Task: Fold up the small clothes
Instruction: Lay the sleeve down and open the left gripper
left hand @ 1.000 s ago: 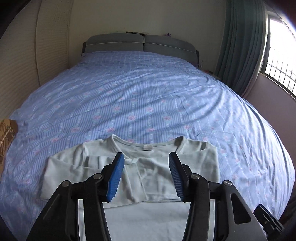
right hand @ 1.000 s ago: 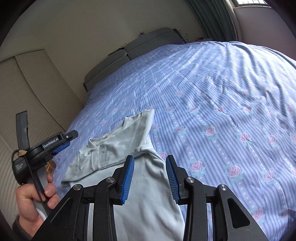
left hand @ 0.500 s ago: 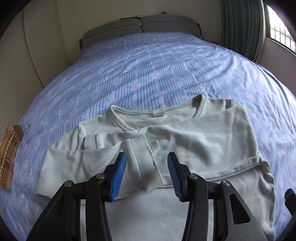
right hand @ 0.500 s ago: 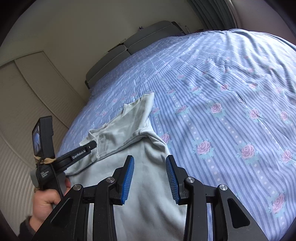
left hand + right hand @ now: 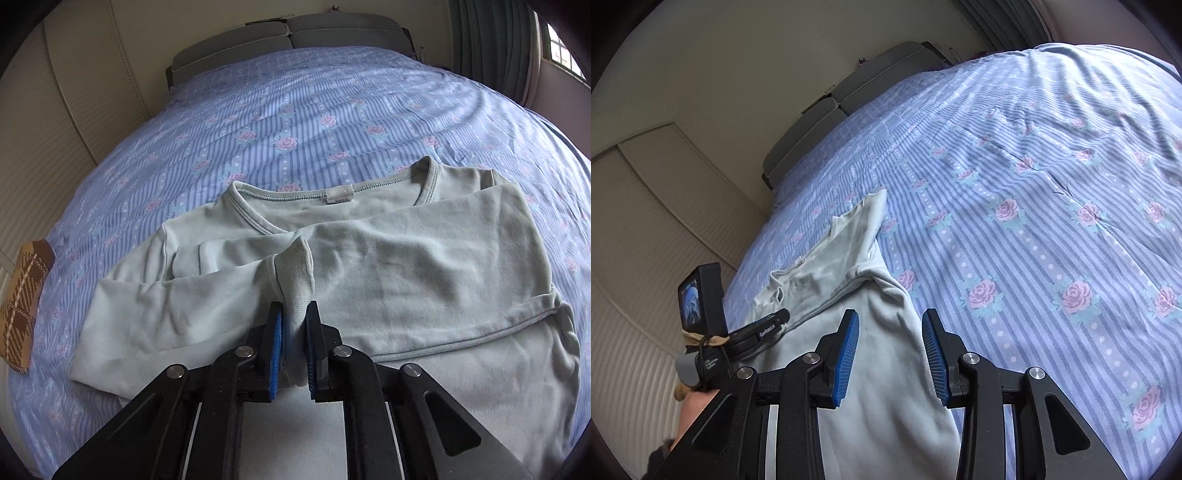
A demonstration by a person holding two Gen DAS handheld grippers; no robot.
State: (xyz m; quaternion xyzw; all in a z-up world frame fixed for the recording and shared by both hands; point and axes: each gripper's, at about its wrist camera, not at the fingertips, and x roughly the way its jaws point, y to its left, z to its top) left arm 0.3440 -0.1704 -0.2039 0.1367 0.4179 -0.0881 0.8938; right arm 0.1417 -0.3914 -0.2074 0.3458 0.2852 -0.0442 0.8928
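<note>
Left wrist view: a bed fills the frame, covered by a blue striped sheet printed with pink roses. A pale green long-sleeved shirt lies flat near the foot edge of the bed, its neckline and small white label pointing toward the headboard. Both sleeves are folded across the chest. The left gripper is clamped on the sleeve cuff at the middle of the shirt, its blue pads pressed against the bunched fabric, which stands up in a small peak. A brown plaid item lies at the left edge of the bed. The grey padded headboard sits against a cream wall. Ribbed cream panels line the left side of the room. Dark green curtains hang beside a bright window at the far right corner.

Right wrist view: the right gripper hovers over the lower right part of the shirt, near the foot edge of the bed. Its blue pads stand apart, with pale fabric showing between them; whether they touch the cloth cannot be told. To the left, a hand holds the left gripper's handle, topped by a small camera with a lit screen. The rose-patterned sheet stretches away to the right, lightly creased. The grey headboard and the cream wall close the far end.
</note>
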